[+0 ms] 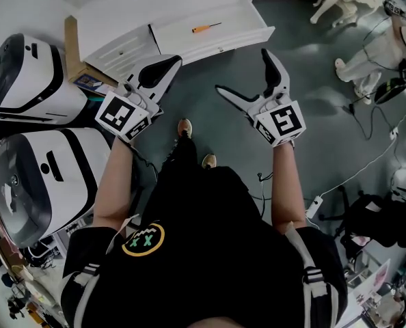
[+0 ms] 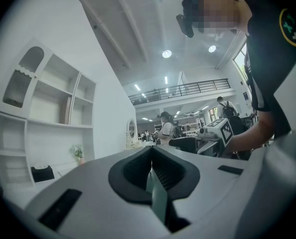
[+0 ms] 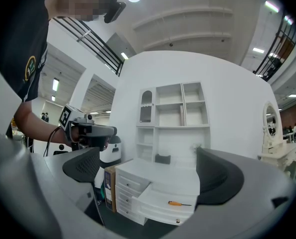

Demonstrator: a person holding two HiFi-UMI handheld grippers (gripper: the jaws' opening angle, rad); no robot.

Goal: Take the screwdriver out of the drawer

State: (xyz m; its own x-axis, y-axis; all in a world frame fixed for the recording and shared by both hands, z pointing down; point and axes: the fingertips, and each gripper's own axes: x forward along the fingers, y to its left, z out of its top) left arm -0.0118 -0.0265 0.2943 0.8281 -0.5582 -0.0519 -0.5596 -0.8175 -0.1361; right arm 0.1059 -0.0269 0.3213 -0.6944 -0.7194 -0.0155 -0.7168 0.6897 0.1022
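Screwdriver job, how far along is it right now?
Done: the drawer stands open, with the screwdriver lying in it. In hand: nothing yet; the right gripper is open and faces the drawer without reaching it, and the left gripper is shut and empty. Left: reach in, grip the screwdriver and lift it out.

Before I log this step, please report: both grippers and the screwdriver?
Left gripper jaws shut, empty. Right gripper jaws open, empty. Screwdriver lies in the open drawer, untouched. Nothing seen between it and the grippers.
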